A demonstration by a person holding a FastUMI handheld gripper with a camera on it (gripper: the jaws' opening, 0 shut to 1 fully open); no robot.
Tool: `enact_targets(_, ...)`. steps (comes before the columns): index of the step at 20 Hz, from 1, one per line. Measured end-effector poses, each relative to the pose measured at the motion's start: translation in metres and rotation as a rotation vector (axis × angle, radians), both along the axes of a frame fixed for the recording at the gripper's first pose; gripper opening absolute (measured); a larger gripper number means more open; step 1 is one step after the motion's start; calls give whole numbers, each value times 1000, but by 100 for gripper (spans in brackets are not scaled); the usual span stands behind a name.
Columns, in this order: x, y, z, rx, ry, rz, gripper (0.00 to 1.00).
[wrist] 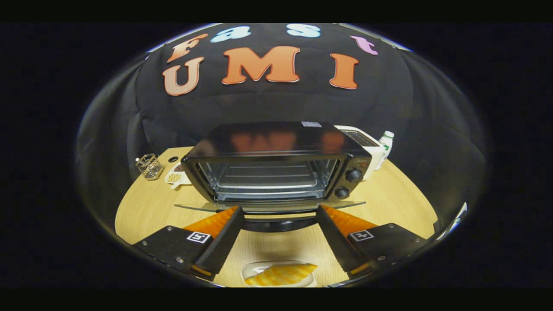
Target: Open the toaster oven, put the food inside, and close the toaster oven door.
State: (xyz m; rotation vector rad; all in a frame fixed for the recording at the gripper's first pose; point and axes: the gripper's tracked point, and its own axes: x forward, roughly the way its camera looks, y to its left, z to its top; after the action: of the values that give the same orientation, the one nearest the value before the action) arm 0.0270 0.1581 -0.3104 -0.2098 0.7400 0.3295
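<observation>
Orange-yellow food (281, 274): on a small clear plate (249, 270) on the wooden worktop (142, 207), between the fingers and nearer than their tips — under and behind the tongs (278, 212), not ahead.
Food axis: long side crosswise to the fingers, tilted slightly, one end nearer the right finger.
Tongs: spread wide, pinching nothing.
Toaster oven (276, 166): just ahead of the tips, cavity bare, wire rack in view.
Oven door (270, 206): dropped flat, its glass edge at the fingertips — opening step judged done.
Coming move: likely draw back and down to the plate, then carry forward into the cavity.
</observation>
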Motion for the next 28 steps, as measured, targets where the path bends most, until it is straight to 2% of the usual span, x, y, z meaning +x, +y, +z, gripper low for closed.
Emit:
enact_targets(6, -30, -18, -28, 56, 112, -52, 100)
enact_targets(12, -50, -30, -53, 12, 178, -44, 100)
enact_targets(19, -70, -45, -104, -79, 272, -75, 100)
enact_targets(23, -71, -52, -84, -90, 232, -140, 100)
enact_targets(28, -101, -62, -62, -55, 224, -267, 100)
